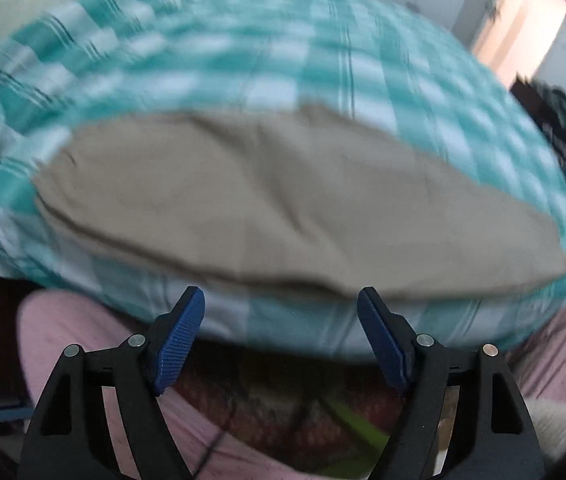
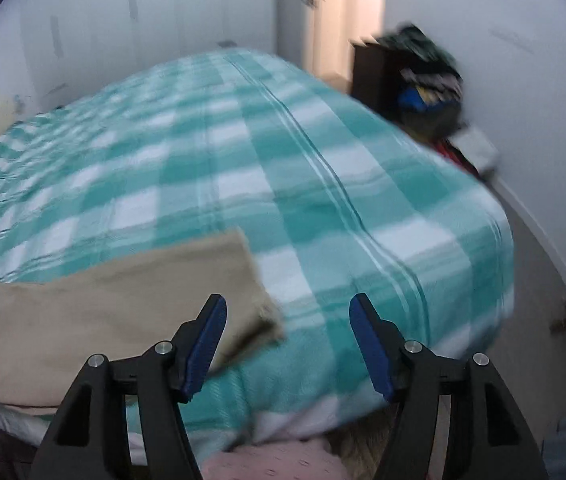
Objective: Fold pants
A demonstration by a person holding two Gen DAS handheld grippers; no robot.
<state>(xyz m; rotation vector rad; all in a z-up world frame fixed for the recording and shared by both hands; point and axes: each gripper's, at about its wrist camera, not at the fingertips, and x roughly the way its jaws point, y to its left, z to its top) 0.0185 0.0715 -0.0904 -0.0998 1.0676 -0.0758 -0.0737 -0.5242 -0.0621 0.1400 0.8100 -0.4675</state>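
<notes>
Tan pants lie on the checked bed just ahead of both empty, wide-apart tongs.

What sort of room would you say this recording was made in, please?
Most likely a bedroom. A bed with a teal checked blanket fills both views, tan pants lie on it, tall white wardrobe doors stand behind, and a pile of clothes sits in the corner.

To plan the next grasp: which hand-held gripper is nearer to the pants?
Left, though only slightly. The left hand-held gripper is open at the pants' near edge; the right is open just beside their corner.
</notes>
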